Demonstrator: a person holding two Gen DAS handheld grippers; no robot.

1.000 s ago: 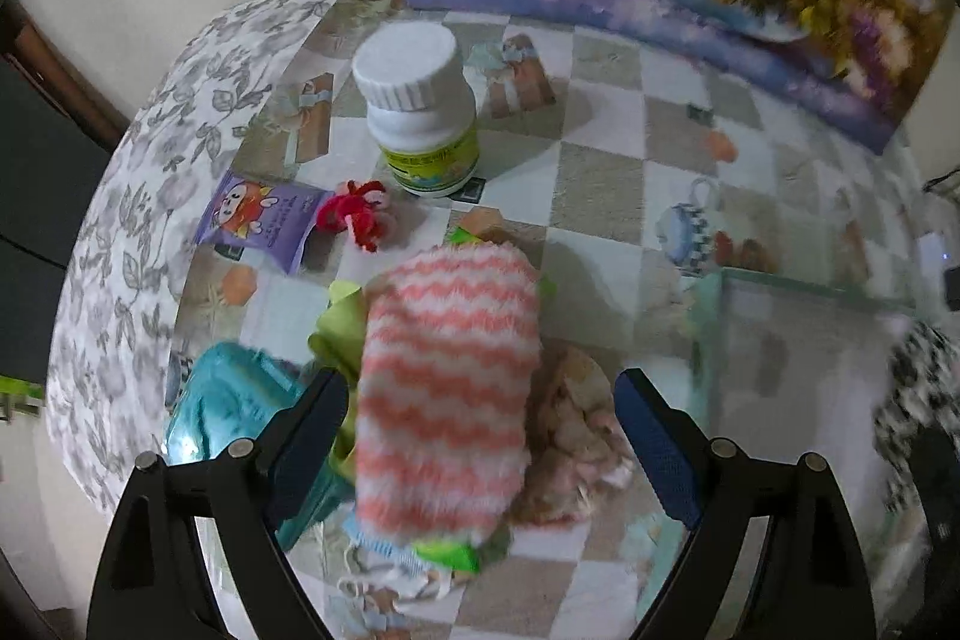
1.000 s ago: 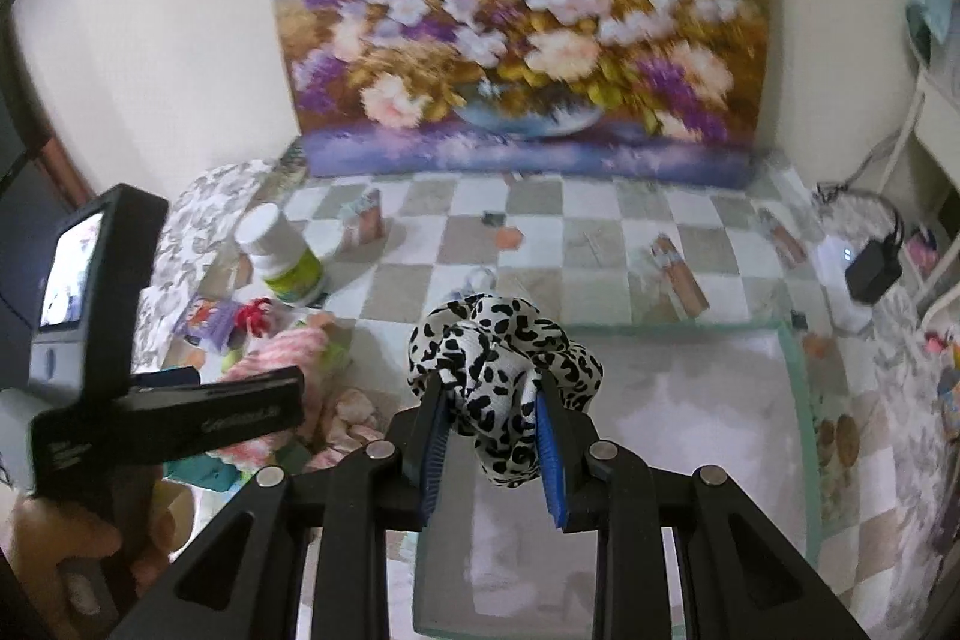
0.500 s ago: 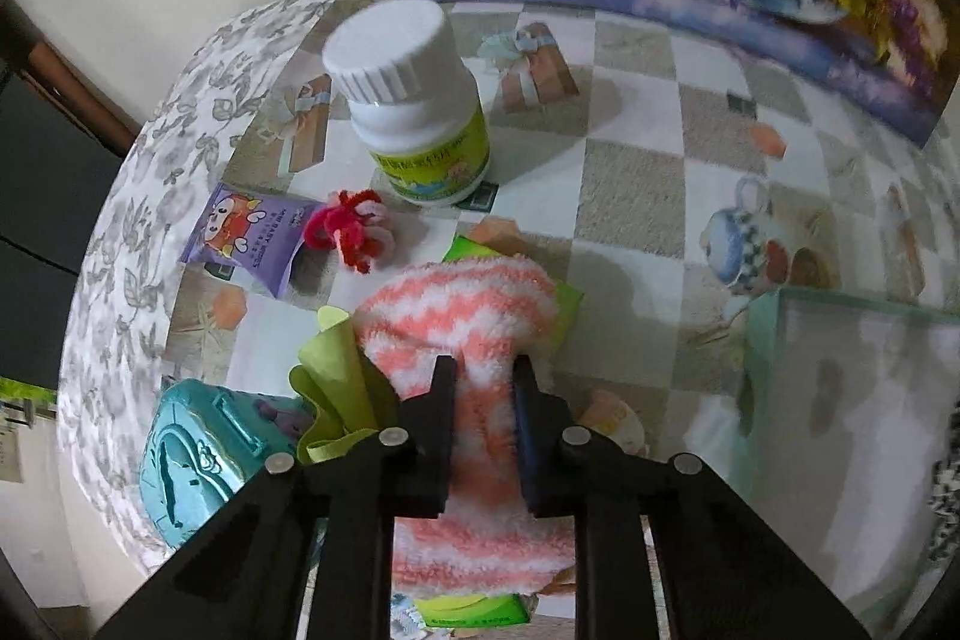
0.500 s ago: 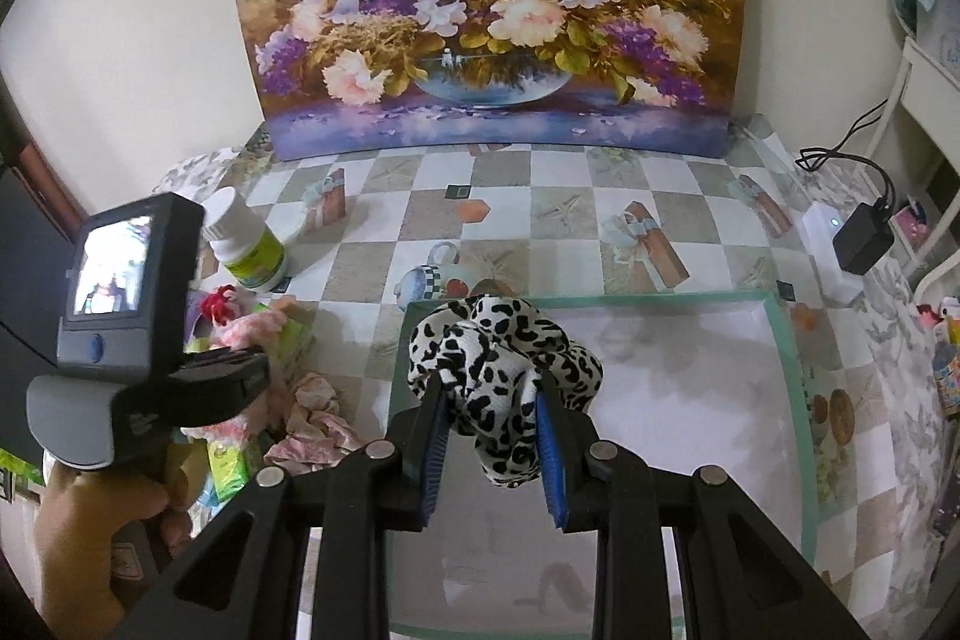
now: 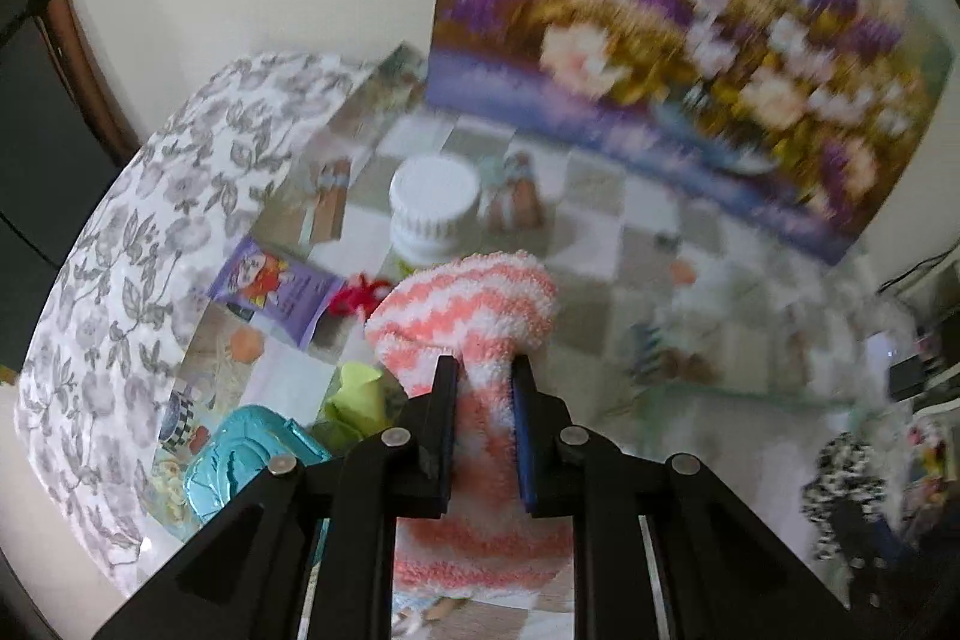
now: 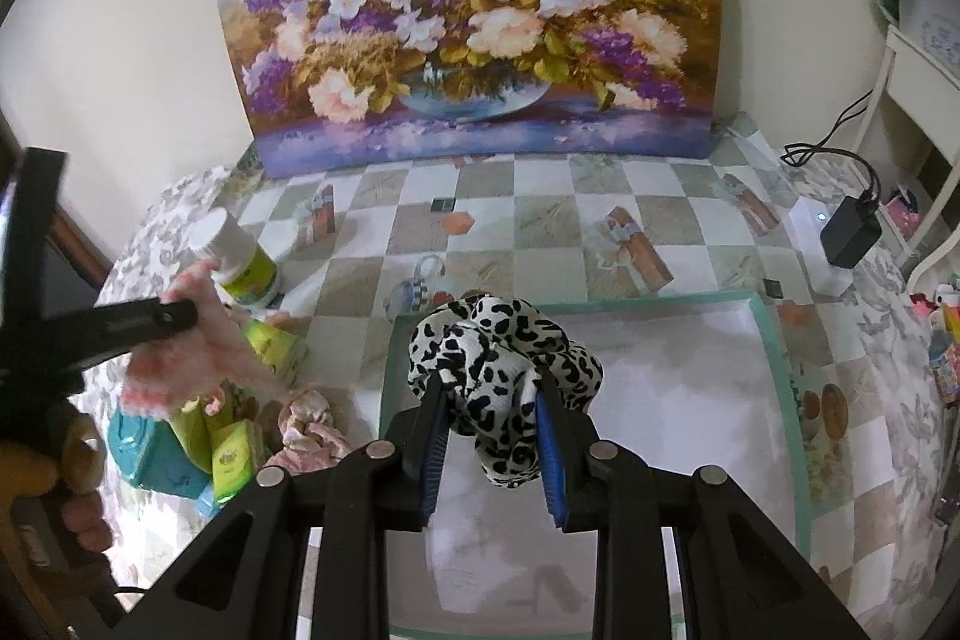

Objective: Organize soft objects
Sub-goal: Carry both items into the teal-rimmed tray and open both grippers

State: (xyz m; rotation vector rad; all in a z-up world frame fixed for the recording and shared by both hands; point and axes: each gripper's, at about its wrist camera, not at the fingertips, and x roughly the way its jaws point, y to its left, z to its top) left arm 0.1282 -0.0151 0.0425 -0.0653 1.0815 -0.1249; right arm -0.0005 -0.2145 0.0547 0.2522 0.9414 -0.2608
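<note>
A flower painting [image 6: 474, 22] leans on the wall at the desk's [image 6: 540, 214] far edge. The left gripper [image 5: 483, 370] has its fingers clenched on a pink-and-white fuzzy sock [image 5: 474, 304], raised above the clutter by the desk's left edge. The right gripper [image 6: 489, 397] pinches a leopard-print scrunchie [image 6: 498, 346] over the green-rimmed tray [image 6: 774, 340].
</note>
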